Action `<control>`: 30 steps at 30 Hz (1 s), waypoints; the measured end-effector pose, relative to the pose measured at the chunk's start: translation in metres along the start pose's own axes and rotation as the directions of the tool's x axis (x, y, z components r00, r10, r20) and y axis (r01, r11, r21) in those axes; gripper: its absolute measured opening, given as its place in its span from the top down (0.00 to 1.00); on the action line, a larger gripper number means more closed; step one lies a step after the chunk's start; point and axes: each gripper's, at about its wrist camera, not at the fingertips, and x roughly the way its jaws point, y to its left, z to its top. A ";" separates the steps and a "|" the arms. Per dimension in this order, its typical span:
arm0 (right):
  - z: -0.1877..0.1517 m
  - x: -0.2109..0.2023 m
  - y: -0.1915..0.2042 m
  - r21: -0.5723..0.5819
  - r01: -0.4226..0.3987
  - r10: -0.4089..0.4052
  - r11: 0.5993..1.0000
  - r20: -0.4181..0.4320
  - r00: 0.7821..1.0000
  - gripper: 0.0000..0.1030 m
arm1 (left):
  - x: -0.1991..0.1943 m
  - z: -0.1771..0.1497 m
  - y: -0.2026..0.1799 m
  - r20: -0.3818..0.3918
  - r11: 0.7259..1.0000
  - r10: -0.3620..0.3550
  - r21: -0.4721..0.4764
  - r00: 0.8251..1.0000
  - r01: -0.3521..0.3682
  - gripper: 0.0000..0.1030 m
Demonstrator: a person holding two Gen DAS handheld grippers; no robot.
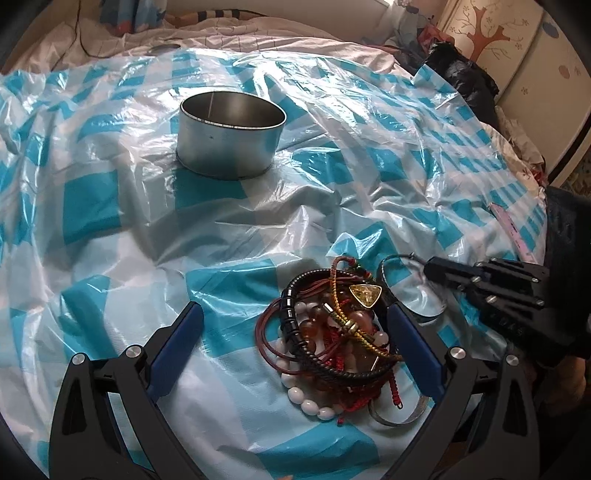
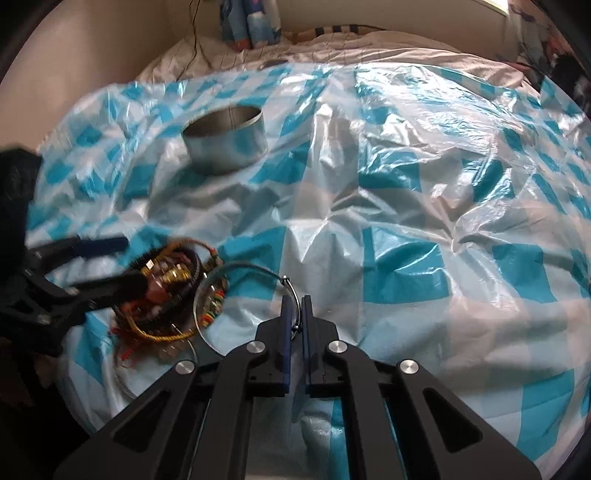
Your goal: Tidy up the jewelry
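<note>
A tangled pile of bracelets and bead strings (image 1: 332,332) (image 2: 170,291) lies on the checked plastic sheet (image 1: 110,206). My left gripper (image 1: 293,317) (image 2: 123,264) is open and straddles the pile. Its right finger (image 1: 406,332) is against the pile's edge, and the left finger stands apart from it. My right gripper (image 2: 295,306) (image 1: 428,267) is shut on a thin silver wire bangle (image 2: 251,263) (image 1: 384,266) at the pile's right side. The bangle's loop still lies partly against the pile. A round, open metal tin (image 1: 231,136) (image 2: 225,144) stands farther back, empty as far as I can see.
The blue-and-white plastic sheet (image 2: 406,221) covers a bed and is wrinkled and glossy. A black bag (image 1: 465,74) and clutter sit at the far right edge. A pink ruler (image 1: 513,236) lies near the right gripper. Pale bedding (image 1: 221,33) lies beyond the sheet.
</note>
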 end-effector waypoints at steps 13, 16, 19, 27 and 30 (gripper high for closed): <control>0.002 -0.008 -0.020 0.080 0.004 -0.005 0.997 0.010 1.000 0.95 | -0.017 0.001 -0.030 0.098 0.990 -0.041 0.137 0.994 0.027 0.16; -0.001 -0.001 -0.021 0.075 0.032 -0.030 0.997 -0.022 0.999 0.91 | -0.014 0.000 -0.038 0.090 0.984 -0.081 0.167 0.993 0.065 0.15; -0.005 0.005 -0.019 0.047 0.047 -0.045 0.998 -0.047 0.998 0.87 | -0.009 0.000 -0.044 0.068 0.979 -0.095 0.185 0.993 0.081 0.15; -0.007 0.006 -0.017 0.036 0.047 -0.045 0.998 -0.054 0.998 0.87 | 0.007 -0.003 -0.048 -0.006 0.976 -0.148 0.162 0.989 0.147 0.24; -0.007 0.006 -0.017 0.040 0.045 -0.042 0.998 -0.055 0.998 0.88 | 0.008 -0.003 -0.050 -0.019 0.973 -0.167 0.159 0.986 0.167 0.28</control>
